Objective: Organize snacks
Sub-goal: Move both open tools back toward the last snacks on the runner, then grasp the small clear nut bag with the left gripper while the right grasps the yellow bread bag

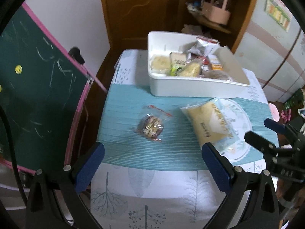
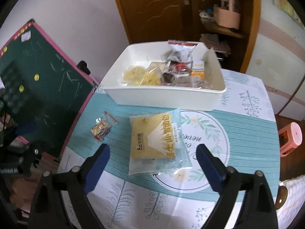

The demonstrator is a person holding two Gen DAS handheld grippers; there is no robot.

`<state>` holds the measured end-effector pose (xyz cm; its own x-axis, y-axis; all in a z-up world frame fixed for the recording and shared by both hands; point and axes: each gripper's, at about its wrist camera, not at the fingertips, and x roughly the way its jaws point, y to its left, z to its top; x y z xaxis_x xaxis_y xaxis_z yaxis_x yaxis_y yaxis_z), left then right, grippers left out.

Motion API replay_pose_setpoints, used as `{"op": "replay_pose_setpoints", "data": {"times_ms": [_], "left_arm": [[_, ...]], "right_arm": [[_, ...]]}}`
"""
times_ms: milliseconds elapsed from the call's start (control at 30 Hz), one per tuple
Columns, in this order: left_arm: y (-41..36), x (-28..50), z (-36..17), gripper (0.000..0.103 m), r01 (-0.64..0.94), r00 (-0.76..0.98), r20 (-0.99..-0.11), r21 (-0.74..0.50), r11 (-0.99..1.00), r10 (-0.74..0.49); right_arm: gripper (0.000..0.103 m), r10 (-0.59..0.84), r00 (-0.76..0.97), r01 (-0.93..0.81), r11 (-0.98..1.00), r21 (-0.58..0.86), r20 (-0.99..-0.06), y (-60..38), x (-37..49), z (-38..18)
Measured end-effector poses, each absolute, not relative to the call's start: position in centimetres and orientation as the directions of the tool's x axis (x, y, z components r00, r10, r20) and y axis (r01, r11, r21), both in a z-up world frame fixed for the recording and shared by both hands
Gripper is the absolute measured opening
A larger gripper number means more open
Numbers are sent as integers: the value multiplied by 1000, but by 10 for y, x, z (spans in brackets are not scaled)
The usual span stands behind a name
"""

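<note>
Both grippers empty and wide open, hovering over the near edge of the table (image 2: 247, 114). Left gripper (image 1: 152, 164) lines up with the small nut snack (image 1: 150, 126); right gripper (image 2: 152, 164) brackets the big yellow bread pack (image 2: 154, 139), jaws spread wider than the pack, nothing touching. My read: two loose items left, one per hand, so each is staged for its own pick. White bin (image 2: 164, 93) sits at the far edge of the table, on the back edge of the striped teal mat (image 2: 247, 145), already holding a jumble of snacks, mostly piled toward its right end; bare floor shows at its left end, likely the drop spot. Bread pack lies flat mid-mat, just in front of the bin, partly over the mat's printed round wreath emblem. Nut snack lies toward the mat's left edge, well apart from the bread pack. Materials: bin is rigid smooth plastic, rectangular, rounded corners, tall walls, so items need lifting over the rim. Bread pack is soft crinkly film with a clear border, pillowy contents; it will probably sag, so gripping across the middle looks safer. Nut snack is a small lumpy clear wrapper with a red sealed strip, glossy, easy to slip. Tablecloth is white with leaf prints; mat looks ribbed. Left view is slightly blurred.
</note>
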<state>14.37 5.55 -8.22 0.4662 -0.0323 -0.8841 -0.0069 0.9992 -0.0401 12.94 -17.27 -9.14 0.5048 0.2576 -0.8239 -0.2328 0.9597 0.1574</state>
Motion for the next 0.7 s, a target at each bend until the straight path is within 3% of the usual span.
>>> {"op": "replay_pose_setpoints", "data": {"times_ms": [700], "left_arm": [[55,234,-180,101,29,292,-956,-28,999,-35]], "right_arm": [[102,143,356,-255,966,51,-924,-129,185,-199]]}}
